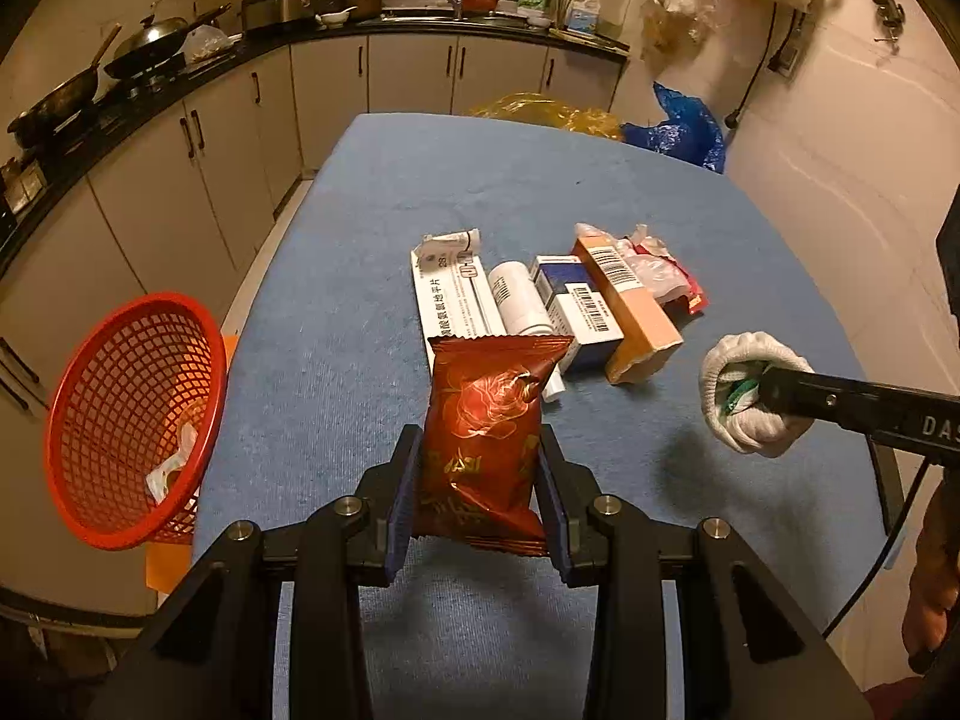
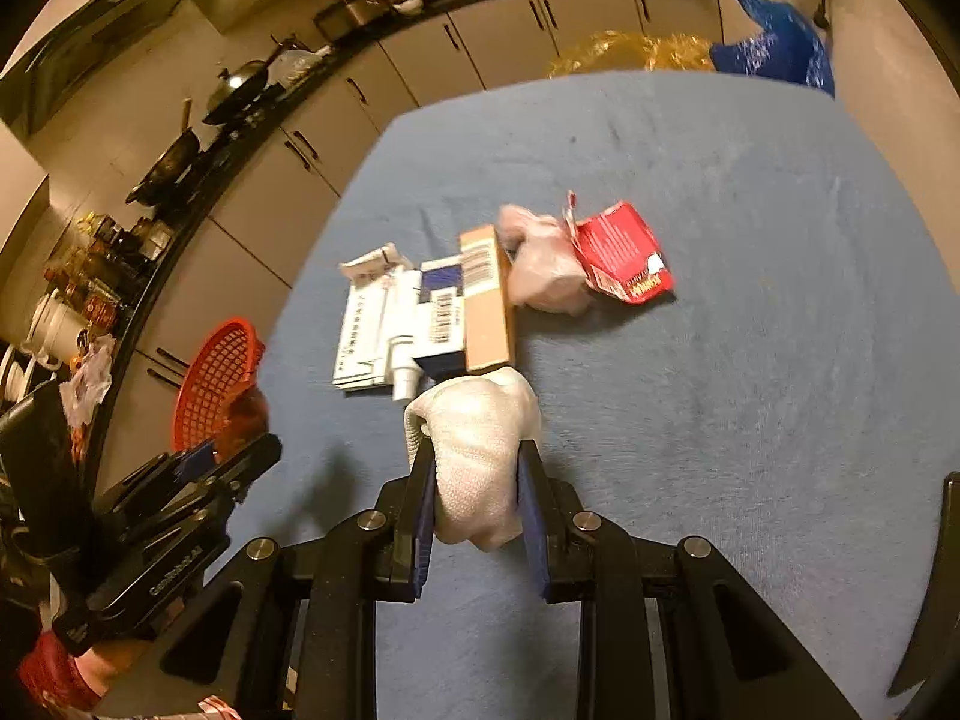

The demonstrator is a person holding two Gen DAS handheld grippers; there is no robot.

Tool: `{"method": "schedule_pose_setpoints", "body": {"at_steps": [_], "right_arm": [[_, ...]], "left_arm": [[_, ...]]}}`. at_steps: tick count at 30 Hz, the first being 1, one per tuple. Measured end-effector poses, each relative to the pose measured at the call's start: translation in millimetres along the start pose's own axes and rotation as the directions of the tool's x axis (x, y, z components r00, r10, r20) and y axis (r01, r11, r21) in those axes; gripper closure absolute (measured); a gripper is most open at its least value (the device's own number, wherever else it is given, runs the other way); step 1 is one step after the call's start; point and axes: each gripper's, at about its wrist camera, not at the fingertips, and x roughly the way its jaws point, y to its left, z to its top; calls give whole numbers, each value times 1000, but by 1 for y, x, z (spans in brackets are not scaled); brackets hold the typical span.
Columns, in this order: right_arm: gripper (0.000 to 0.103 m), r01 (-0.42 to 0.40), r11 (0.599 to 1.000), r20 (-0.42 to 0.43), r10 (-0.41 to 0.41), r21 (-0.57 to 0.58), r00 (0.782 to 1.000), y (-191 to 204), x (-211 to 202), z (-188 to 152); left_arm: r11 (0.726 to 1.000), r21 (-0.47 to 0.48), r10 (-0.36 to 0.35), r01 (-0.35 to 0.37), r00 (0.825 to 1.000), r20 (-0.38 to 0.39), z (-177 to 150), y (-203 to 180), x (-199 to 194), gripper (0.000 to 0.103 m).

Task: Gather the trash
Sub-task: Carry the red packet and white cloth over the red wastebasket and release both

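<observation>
My left gripper (image 1: pixel 480 444) is shut on a red snack packet (image 1: pixel 486 408), held upright above the blue table (image 1: pixel 540 180). A red mesh basket (image 1: pixel 120 372) hangs off the table's left edge with a crumpled white scrap (image 1: pixel 174 462) inside. In the right wrist view my right gripper (image 2: pixel 477 456) is shut on a balled white knitted glove (image 2: pixel 480 420). Just beyond it lies the trash pile: a white box (image 1: pixel 450 300), a white bottle (image 1: pixel 516 300), a blue and white box (image 1: pixel 582 318), an orange box (image 1: pixel 636 312), a clear plastic bag (image 2: pixel 546 270) and a red wrapper (image 2: pixel 624 252).
A dark kitchen counter (image 1: pixel 90 120) with woks and pots runs along the left and back, above pale cabinets. Yellow bags (image 1: pixel 552 111) and blue bags (image 1: pixel 684 126) lie past the table's far edge. A wall is close on the right.
</observation>
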Motion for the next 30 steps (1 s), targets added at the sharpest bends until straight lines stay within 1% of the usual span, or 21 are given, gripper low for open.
{"method": "schedule_pose_setpoints", "body": {"at_steps": [5,19,30], "right_arm": [[76,7,1000,10,-7,16,1000,7,-6,-4],[76,-2,999,18,3,-40,1000,43,-6,-8],[76,-15,995,-2,15,-97,1000,83,5,-11]], "left_arm": [[1000,11,-6,6,1000,23,1,4,-9,68],[1000,-2,13,-13,998,67,-2,30,-31,68],[998,-57,32,-27,995,90,-10,62,-44,68]]}}
